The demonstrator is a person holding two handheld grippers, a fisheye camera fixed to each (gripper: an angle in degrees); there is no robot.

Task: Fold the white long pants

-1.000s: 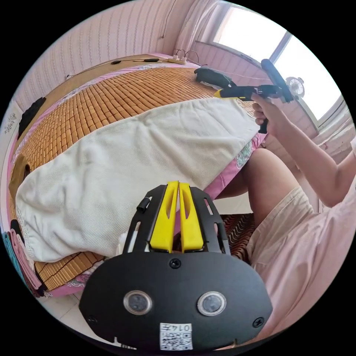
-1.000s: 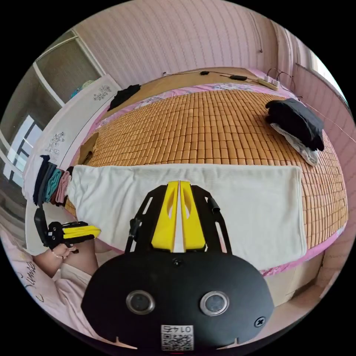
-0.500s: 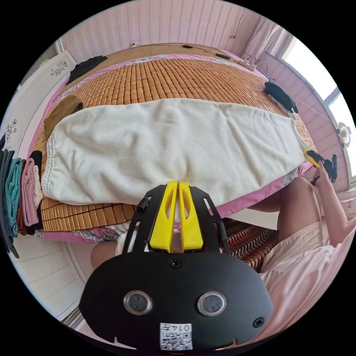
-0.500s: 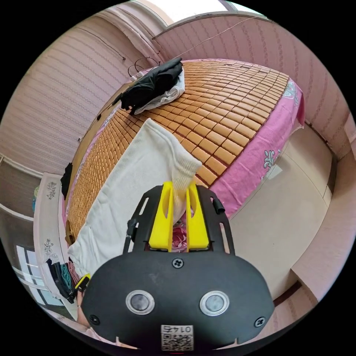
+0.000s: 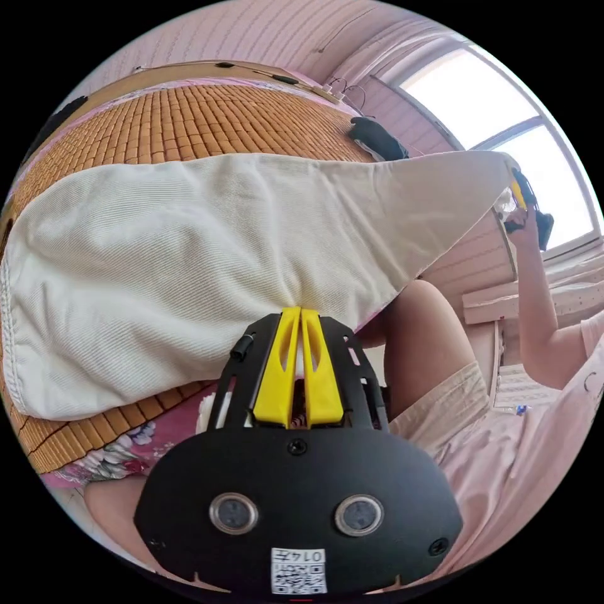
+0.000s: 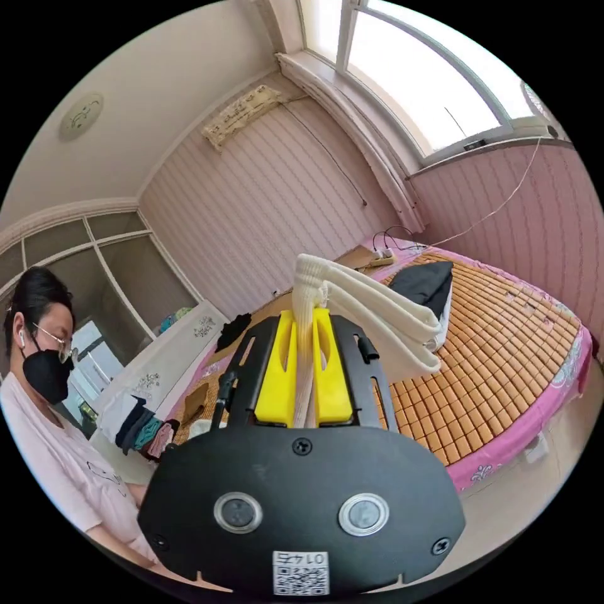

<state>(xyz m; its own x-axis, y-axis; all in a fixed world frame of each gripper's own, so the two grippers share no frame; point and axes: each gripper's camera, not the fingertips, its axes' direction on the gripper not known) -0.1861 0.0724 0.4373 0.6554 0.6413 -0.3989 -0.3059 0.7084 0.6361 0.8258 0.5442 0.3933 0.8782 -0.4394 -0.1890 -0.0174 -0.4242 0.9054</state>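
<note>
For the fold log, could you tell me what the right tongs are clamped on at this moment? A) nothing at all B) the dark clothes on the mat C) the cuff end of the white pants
C: the right tongs pinch the ribbed cuff of the white pants, raised off the bed.

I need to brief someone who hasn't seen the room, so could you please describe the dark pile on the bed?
Start at the big window; below it lies the bed's tiled mat. Near the corner by the wall sits the dark pile, black, folded and small, unlike the long white pants.
</note>
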